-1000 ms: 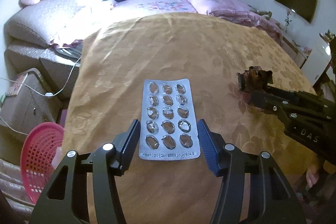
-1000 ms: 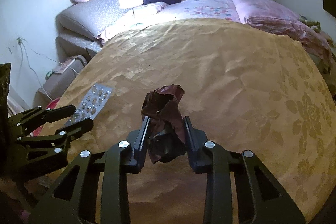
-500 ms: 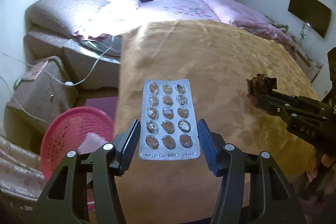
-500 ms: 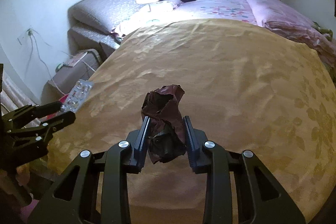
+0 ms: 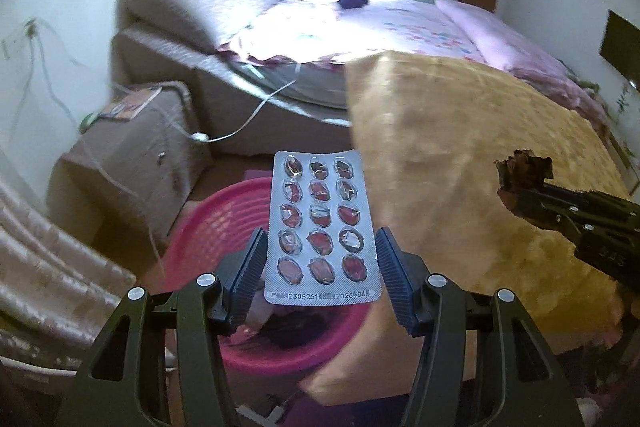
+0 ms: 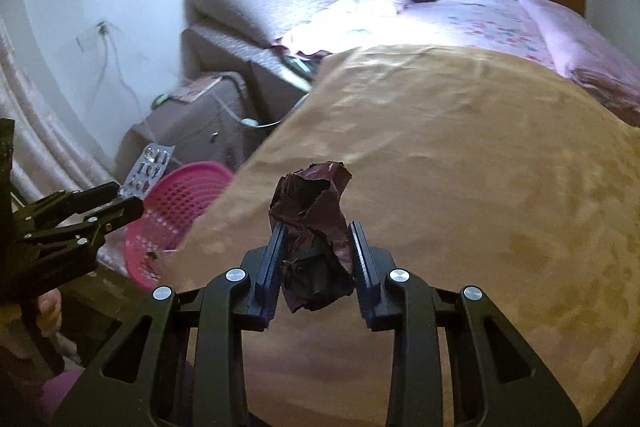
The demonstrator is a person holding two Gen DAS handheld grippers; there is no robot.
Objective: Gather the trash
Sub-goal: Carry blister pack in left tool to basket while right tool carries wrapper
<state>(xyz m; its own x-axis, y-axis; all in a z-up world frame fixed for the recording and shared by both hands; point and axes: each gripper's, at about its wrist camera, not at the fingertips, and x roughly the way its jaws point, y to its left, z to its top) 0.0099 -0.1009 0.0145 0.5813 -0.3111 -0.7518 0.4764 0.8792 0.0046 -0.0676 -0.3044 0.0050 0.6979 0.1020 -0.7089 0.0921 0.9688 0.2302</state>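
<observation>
Now, left gripper [image 5: 320, 267]: clamped on blister pack [image 5: 320, 227], directly above pink basket [image 5: 208, 227].
Right gripper [image 6: 316, 259]: clamped on crumpled wrapper [image 6: 312, 223], farther from basket, over bed [image 6: 460, 147].

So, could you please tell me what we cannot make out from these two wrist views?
- Inside of the pink basket: left wrist view, mostly hidden by the blister pack and the left tool; the rest is blurred.
- Print on the pack's bottom strip: partly illegible.
- What the crumpled dark wrapper is: no label shows in either view.
- Right tool: only its tip enters the left view, cut by the edge.
</observation>
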